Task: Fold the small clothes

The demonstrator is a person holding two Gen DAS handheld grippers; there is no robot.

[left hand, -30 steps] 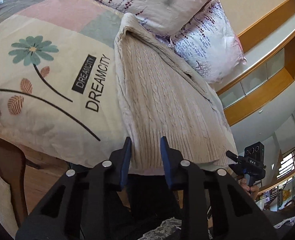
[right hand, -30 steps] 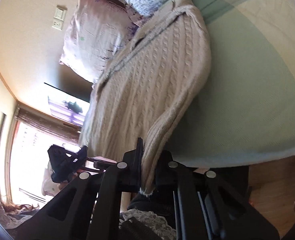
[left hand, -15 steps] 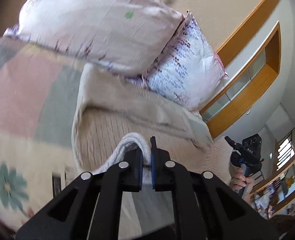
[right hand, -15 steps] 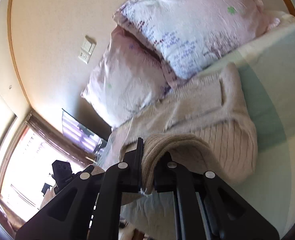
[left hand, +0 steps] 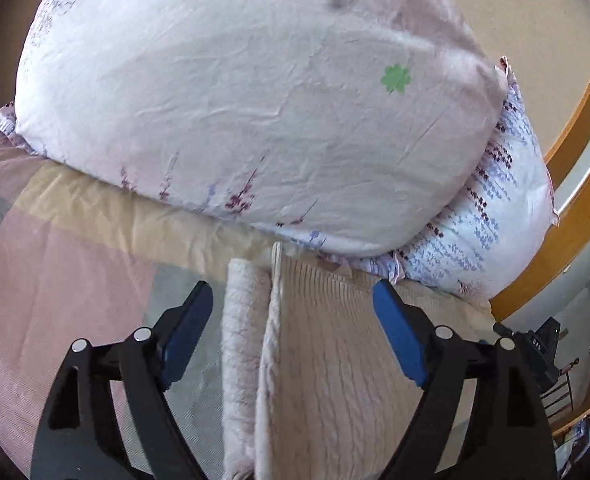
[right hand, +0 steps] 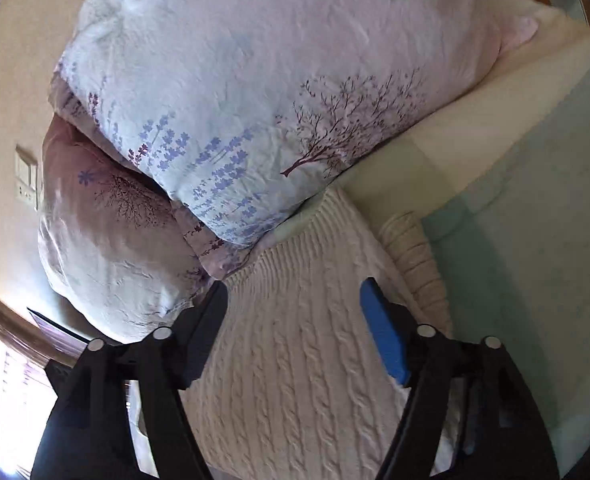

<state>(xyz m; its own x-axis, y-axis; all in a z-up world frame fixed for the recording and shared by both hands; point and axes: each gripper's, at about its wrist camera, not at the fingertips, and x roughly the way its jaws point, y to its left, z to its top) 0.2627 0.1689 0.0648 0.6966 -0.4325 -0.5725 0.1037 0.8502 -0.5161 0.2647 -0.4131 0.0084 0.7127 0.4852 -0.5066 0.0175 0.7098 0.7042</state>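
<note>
Here cable-knit sweater (right hand: pixel 295 360) lies folded, ribbed hem uppermost.

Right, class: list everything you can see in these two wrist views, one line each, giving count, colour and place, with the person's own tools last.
Sweater: one, cream cable-knit, lying on the bed just below the pillows, under both grippers.
Pillows: two, pale pink and white with purple flower and tree prints; the front pillow lies over the back pillow, both at the head of the bed.
Bedspread: one, pink, beige and pale green blocks, under the sweater.
Wall switch: one, white, on the beige wall.
Wooden trim: orange-brown, on the wall beside the bed.
Left gripper: one, black with blue pads, open over the sweater.
Right gripper: one, same colours, open over the sweater.
</note>
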